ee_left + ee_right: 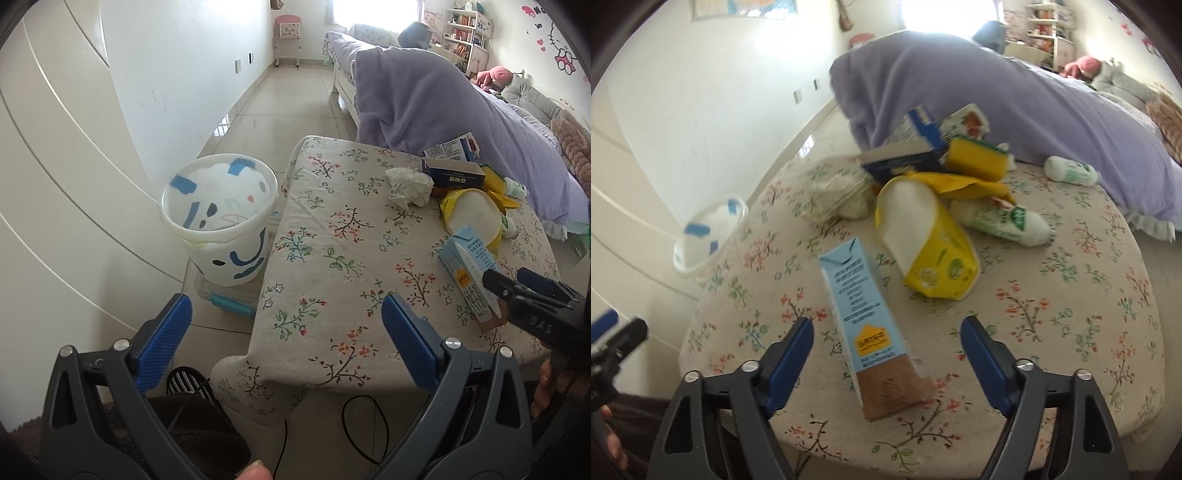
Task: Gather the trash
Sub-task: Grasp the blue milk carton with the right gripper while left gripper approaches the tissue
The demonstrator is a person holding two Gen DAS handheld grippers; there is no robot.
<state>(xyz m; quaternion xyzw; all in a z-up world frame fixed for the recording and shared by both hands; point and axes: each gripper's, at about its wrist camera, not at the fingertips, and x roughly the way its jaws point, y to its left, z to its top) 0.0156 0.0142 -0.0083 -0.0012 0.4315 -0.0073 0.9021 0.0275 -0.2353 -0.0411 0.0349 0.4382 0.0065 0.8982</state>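
A light blue drink carton stands tilted on the floral-clothed table. My right gripper is open with a finger on either side of the carton's lower half, and neither pad touches it. In the left wrist view the same carton sits at the table's right, with the right gripper against it. My left gripper is open with nothing between its fingers, over the table's near left corner. A white bin with blue patches stands on the floor left of the table.
Behind the carton lie a yellow carton, a crumpled white wrapper, a blue box and two white bottles. A bed with a purple blanket borders the table's far side. Black cables trail below the table.
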